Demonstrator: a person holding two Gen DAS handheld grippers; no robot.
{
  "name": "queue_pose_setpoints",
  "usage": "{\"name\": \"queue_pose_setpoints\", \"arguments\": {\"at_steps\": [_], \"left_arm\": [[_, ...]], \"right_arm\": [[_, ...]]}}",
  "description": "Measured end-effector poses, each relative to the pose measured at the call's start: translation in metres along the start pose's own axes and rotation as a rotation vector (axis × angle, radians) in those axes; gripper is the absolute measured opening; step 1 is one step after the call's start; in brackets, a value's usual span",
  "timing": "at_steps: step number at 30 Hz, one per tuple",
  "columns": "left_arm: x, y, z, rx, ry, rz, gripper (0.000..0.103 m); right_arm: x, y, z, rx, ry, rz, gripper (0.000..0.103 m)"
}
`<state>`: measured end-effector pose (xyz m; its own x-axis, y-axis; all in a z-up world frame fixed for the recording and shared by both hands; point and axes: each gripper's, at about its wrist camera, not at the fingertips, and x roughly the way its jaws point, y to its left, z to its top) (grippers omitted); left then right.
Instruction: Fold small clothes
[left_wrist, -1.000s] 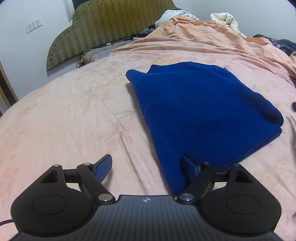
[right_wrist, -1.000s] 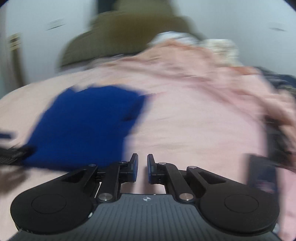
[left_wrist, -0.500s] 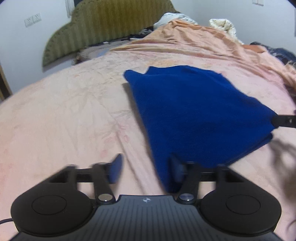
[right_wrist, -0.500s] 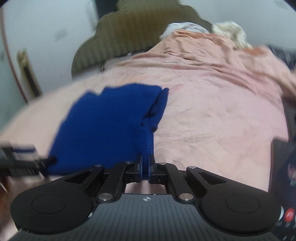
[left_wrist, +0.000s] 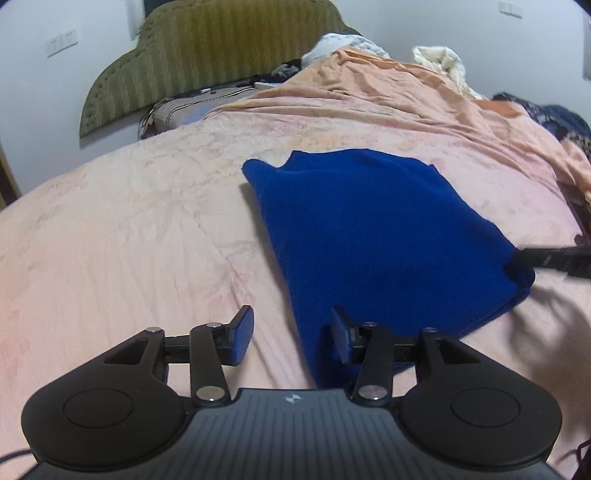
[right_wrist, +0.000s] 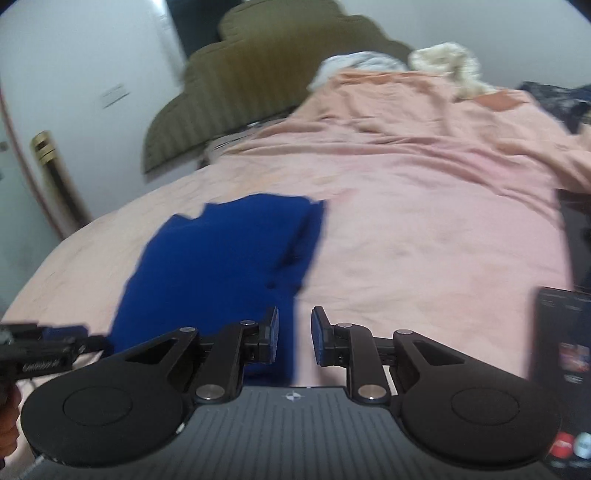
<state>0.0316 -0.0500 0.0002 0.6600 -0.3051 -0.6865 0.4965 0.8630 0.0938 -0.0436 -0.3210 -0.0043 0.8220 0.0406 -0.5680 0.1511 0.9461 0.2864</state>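
A dark blue garment (left_wrist: 373, 236) lies folded on the pink bed cover (left_wrist: 129, 240); it also shows in the right wrist view (right_wrist: 221, 266). My left gripper (left_wrist: 291, 338) is open at the garment's near left corner, with the cloth edge between its jaws. My right gripper (right_wrist: 293, 339) is open a little at the near right corner, the cloth edge running between its jaws. The right gripper's tip shows in the left wrist view (left_wrist: 546, 258) against the garment's right corner.
An olive padded headboard (left_wrist: 207, 55) stands at the far end. Rumpled orange bedding (left_wrist: 388, 92) and pale clothes (left_wrist: 439, 59) lie behind the garment. A dark phone (right_wrist: 561, 354) lies on the bed at the right.
My right gripper was shut on the garment's corner half a second ago and has now opened. My left gripper has narrowed its gap and stays at the near left corner.
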Motion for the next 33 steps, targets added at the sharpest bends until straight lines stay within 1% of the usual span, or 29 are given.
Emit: {"name": "queue_pose_setpoints", "arguments": {"at_steps": [1, 2, 3, 4, 5, 6, 7, 8, 9, 10, 11, 12, 13, 15, 16, 18, 19, 20, 21, 22, 23, 24, 25, 26, 28, 29, 31, 32, 33], "left_arm": [[0.002, 0.000, -0.001, 0.013, 0.006, 0.002, 0.045], [0.003, 0.003, 0.000, 0.015, 0.004, -0.010, 0.045], [0.004, 0.007, 0.003, 0.006, -0.001, -0.031, 0.050], [0.007, 0.012, 0.008, -0.017, -0.004, -0.054, 0.058], [0.012, 0.018, 0.014, -0.046, -0.007, -0.085, 0.081], [0.019, 0.024, 0.020, -0.073, -0.019, -0.112, 0.092], [0.027, 0.030, 0.026, -0.106, -0.034, -0.125, 0.091], [0.037, 0.034, 0.033, -0.128, -0.030, -0.128, 0.091], [0.049, 0.039, 0.040, -0.149, -0.013, -0.144, 0.091], [0.063, 0.046, 0.047, -0.183, 0.009, -0.167, 0.091], [0.075, 0.054, 0.054, -0.228, 0.031, -0.199, 0.091], [0.090, 0.062, 0.061, -0.279, 0.057, -0.253, 0.091], [0.104, 0.070, 0.067, -0.329, 0.081, -0.306, 0.091], [0.133, 0.085, 0.077, -0.441, 0.138, -0.376, 0.091], [0.145, 0.091, 0.081, -0.484, 0.146, -0.417, 0.091], [0.161, 0.100, 0.089, -0.521, 0.125, -0.477, 0.090], [0.169, 0.102, 0.093, -0.543, 0.126, -0.504, 0.090], [0.176, 0.103, 0.096, -0.553, 0.120, -0.539, 0.088], [0.181, 0.102, 0.098, -0.553, 0.113, -0.561, 0.066], [0.187, 0.098, 0.100, -0.541, 0.125, -0.556, 0.052], [0.191, 0.092, 0.105, -0.508, 0.136, -0.521, 0.033], [0.189, 0.084, 0.107, -0.451, 0.122, -0.492, 0.026], [0.183, 0.078, 0.109, -0.400, 0.102, -0.471, 0.024], [0.174, 0.072, 0.110, -0.339, 0.066, -0.441, 0.022], [0.156, 0.056, 0.117, -0.210, -0.023, -0.380, 0.022], [0.152, 0.048, 0.122, -0.162, -0.050, -0.347, 0.022], [0.156, 0.035, 0.133, -0.105, -0.062, -0.286, 0.022], [0.161, 0.028, 0.137, -0.081, -0.055, -0.259, 0.024], [0.168, 0.022, 0.141, -0.058, -0.039, -0.217, 0.027]], "right_arm": [[0.006, 0.002, -0.001, -0.016, 0.026, 0.003, 0.029], [0.015, 0.002, -0.005, -0.033, 0.069, -0.018, 0.030], [0.020, 0.000, -0.009, -0.040, 0.091, -0.066, 0.032], [0.020, -0.005, -0.011, -0.028, 0.082, -0.082, 0.043], [0.018, -0.011, -0.010, 0.017, 0.068, -0.060, 0.048], [0.017, -0.017, -0.006, 0.072, 0.056, -0.034, 0.048], [0.018, -0.023, 0.001, 0.123, 0.041, -0.002, 0.054], [0.022, -0.028, 0.006, 0.154, 0.030, 0.033, 0.058], [0.031, -0.033, 0.012, 0.174, 0.030, 0.079, 0.065], [0.043, -0.037, 0.015, 0.194, 0.049, 0.113, 0.066], [0.057, -0.042, 0.019, 0.232, 0.078, 0.122, 0.066], [0.068, -0.046, 0.023, 0.268, 0.087, 0.126, 0.067], [0.078, -0.050, 0.028, 0.295, 0.082, 0.153, 0.067], [0.103, -0.058, 0.041, 0.353, 0.099, 0.205, 0.067], [0.113, -0.061, 0.047, 0.377, 0.107, 0.226, 0.067], [0.139, -0.068, 0.060, 0.418, 0.132, 0.282, 0.065], [0.148, -0.070, 0.066, 0.428, 0.137, 0.297, 0.061], [0.159, -0.071, 0.072, 0.432, 0.149, 0.318, 0.059], [0.171, -0.072, 0.078, 0.430, 0.165, 0.343, 0.056], [0.179, -0.073, 0.081, 0.431, 0.172, 0.360, 0.043], [0.189, -0.073, 0.085, 0.434, 0.180, 0.377, 0.038], [0.195, -0.075, 0.087, 0.433, 0.196, 0.392, 0.024], [0.200, -0.074, 0.088, 0.422, 0.207, 0.397, 0.021], [0.200, -0.069, 0.089, 0.387, 0.196, 0.391, 0.021], [0.187, -0.055, 0.093, 0.262, 0.143, 0.364, 0.020], [0.176, -0.046, 0.095, 0.200, 0.100, 0.355, 0.020], [0.163, -0.035, 0.102, 0.125, 0.021, 0.341, 0.019], [0.162, -0.034, 0.107, 0.115, -0.003, 0.322, 0.019], [0.165, -0.033, 0.111, 0.115, -0.009, 0.293, 0.019]]}}
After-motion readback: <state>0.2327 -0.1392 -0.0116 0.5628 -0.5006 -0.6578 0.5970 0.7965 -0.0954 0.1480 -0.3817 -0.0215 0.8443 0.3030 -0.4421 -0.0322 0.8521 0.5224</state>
